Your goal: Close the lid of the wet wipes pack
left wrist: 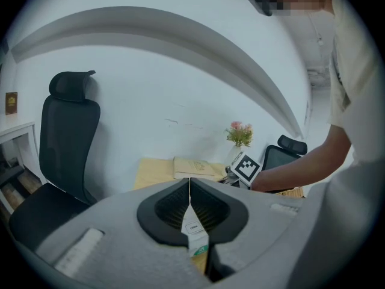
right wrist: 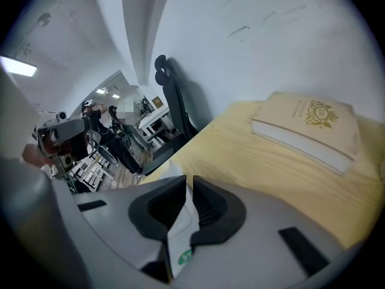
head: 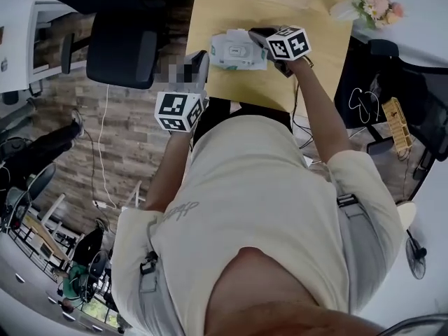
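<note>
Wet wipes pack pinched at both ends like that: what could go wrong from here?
The left gripper and right gripper each clamp only a thin edge of the soft white wet wipes pack, so it may slip or crumple. It is near the front edge of the yellow table and could fall off. With both grippers busy, neither can press the lid.

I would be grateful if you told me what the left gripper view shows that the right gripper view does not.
Only the left gripper view: the flowers, the other gripper's marker cube and the person's forearm. Only the right gripper view: an office area with desks beyond the table's edge. Both: the yellow table, the book, and the wet wipes pack pinched between that gripper's own jaws.
</note>
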Tool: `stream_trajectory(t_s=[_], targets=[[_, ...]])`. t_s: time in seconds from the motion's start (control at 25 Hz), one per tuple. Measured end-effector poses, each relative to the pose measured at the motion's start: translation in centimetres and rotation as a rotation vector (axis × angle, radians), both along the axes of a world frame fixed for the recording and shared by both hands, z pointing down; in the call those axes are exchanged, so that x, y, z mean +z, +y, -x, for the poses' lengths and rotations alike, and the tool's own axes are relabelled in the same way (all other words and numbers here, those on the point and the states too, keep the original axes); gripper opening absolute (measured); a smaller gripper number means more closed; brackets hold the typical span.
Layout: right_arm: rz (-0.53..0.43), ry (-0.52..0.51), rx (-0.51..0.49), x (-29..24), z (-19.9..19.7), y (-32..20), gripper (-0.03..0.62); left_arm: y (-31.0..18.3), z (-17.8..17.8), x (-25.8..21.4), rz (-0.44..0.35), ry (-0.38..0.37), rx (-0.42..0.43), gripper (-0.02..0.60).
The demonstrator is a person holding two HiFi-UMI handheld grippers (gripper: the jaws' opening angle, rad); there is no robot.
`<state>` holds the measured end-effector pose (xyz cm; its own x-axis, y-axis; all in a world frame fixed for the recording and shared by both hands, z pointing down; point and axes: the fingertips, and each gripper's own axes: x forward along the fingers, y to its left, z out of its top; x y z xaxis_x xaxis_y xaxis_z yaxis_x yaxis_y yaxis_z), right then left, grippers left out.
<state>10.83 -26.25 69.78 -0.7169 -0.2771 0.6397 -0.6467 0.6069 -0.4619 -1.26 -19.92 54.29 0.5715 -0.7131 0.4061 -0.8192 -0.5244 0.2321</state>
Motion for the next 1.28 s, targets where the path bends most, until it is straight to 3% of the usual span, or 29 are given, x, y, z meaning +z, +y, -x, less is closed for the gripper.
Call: stream_trajectory(t_s=[0.44,0.92,1.28], targets=[[-0.087,0.117,-0.013,-2.2,0.7,3.4,0.038,0.8,2.2,-0.2,-0.018,0.040,0.008,0.017],[-0.168,0.270,-0.058,-0.4,1.3,7.0,0.039,1.7,3.9,-0.4,-0.021,0.055,-0.006,0.017],[-0.206,0.399,-0.169,1.4,1.8,9.0,0.040,1.7,4.7,-0.1,-0.024,0.065,-0.014,0.017]])
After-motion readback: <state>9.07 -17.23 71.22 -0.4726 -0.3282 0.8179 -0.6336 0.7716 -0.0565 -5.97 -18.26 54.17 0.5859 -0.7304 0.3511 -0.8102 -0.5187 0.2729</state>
